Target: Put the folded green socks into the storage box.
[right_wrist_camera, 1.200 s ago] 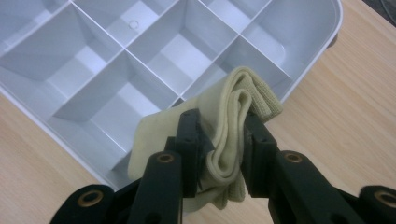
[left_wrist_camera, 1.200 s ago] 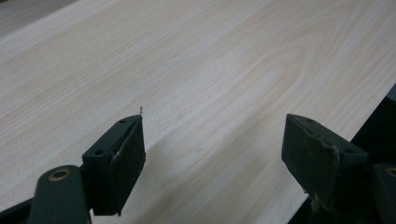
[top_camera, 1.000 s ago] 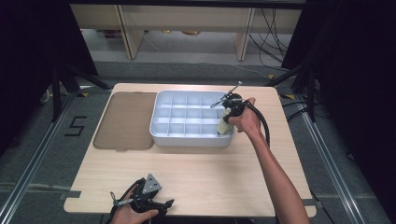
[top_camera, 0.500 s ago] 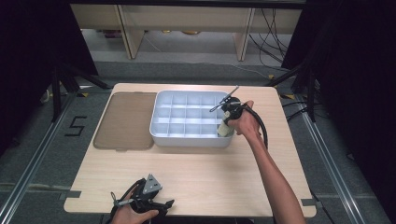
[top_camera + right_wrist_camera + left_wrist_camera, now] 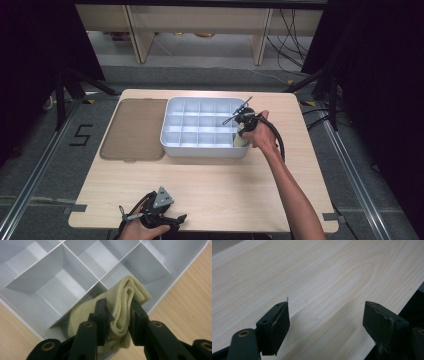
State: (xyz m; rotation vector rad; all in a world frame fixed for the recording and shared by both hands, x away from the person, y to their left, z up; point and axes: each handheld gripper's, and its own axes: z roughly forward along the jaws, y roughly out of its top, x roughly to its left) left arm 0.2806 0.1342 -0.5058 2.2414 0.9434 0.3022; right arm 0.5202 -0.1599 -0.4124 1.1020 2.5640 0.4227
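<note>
1. The right tongs [image 5: 117, 322] are clamped on a folded cream cloth [image 5: 122, 307], possibly a sock, jaws nearly together with the fabric bunched between them.
2. Against the picture a second earlier, the right hand [image 5: 260, 135] has sunk toward the tray's near right corner, so the cloth now sits down in that corner compartment of the white divided tray [image 5: 200, 150].
3. I judge that the placing is almost finished: only the release and a lift clear remain.
4. The left tongs [image 5: 325, 322] stand wide apart, holding nothing, low over the bare wooden counter [image 5: 324, 277] near its front edge, where they also were a second ago.
5. A brown lid-like panel [image 5: 132, 130] lies flat just left of the tray.
</note>
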